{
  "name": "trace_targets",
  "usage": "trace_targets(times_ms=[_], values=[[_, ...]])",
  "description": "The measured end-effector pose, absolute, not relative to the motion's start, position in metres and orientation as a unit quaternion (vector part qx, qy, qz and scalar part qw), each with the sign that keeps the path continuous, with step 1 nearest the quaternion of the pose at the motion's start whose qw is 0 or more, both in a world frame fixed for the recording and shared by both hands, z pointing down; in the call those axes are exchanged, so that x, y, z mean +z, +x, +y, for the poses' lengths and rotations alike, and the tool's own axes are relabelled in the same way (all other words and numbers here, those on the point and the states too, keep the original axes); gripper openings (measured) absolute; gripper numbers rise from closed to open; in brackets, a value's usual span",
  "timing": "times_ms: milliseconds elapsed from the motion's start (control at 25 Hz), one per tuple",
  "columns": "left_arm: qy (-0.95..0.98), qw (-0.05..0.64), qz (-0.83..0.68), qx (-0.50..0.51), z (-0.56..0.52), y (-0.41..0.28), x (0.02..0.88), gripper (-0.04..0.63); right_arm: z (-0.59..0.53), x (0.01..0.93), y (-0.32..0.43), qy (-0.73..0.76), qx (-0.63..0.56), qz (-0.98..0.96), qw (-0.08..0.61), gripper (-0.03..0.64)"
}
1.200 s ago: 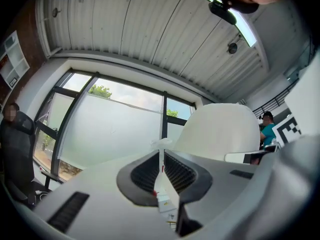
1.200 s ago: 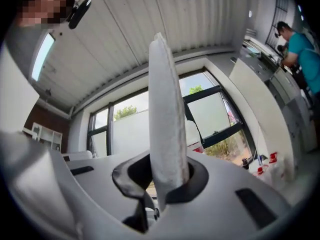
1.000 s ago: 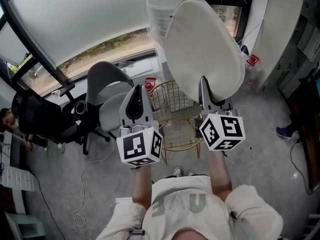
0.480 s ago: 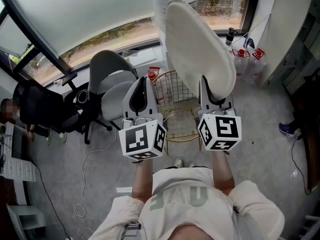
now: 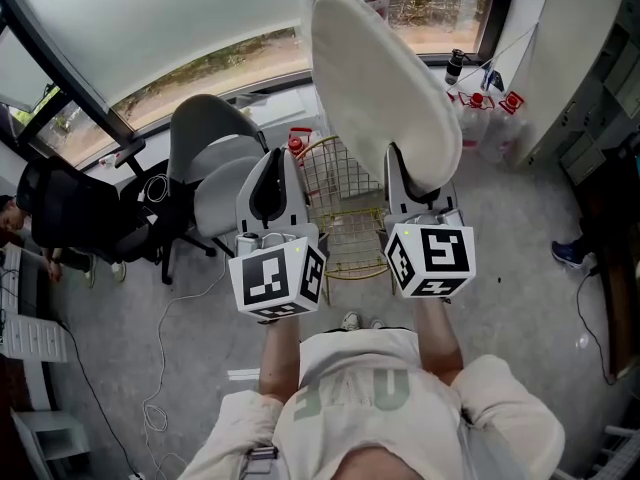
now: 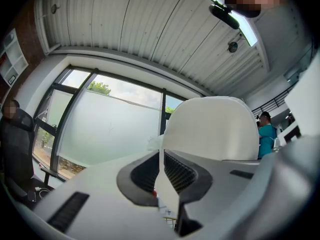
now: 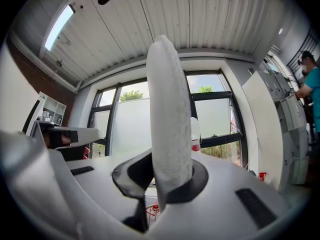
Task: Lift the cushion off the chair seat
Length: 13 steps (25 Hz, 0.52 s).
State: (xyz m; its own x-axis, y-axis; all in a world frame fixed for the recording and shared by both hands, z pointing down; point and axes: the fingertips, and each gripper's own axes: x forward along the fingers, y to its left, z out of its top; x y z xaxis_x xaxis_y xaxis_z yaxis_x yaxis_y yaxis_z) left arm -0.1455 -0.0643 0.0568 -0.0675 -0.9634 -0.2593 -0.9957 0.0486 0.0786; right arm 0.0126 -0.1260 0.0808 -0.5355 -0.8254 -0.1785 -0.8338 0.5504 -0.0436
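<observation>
Cushion lifted clear of its seat. The right gripper [image 5: 415, 176] clamps the near edge of the white cushion [image 5: 375, 88], which stands edge-on in the air above and beyond the gold wire chair [image 5: 350, 243]. Over the last second the cushion has leaned slightly leftward and the grip has not changed. The left gripper [image 5: 272, 183], just left of it, has narrow, empty jaws. The lift appears essentially complete.

grey concrete floor [image 5: 520, 228]. tall dark-framed windows [image 5: 150, 28], frosted panes, daylight. grey office chair [image 5: 215, 158], black chair [image 5: 75, 218] at left. grey cabinets [image 5: 605, 88] at right. ribbed ceiling [image 6: 150, 24], strip light [image 7: 59, 26].
</observation>
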Motion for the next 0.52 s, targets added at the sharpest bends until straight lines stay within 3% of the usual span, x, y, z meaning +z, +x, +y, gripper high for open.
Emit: trace_targets(times_ms=[520], values=[[-0.678, 0.064, 0.723, 0.121, -0.0717, -0.1503, 0.063, 0.038, -0.1356, 0.0854, 0.0035, -0.465, 0.025, 0.881, 0.086, 0.044]])
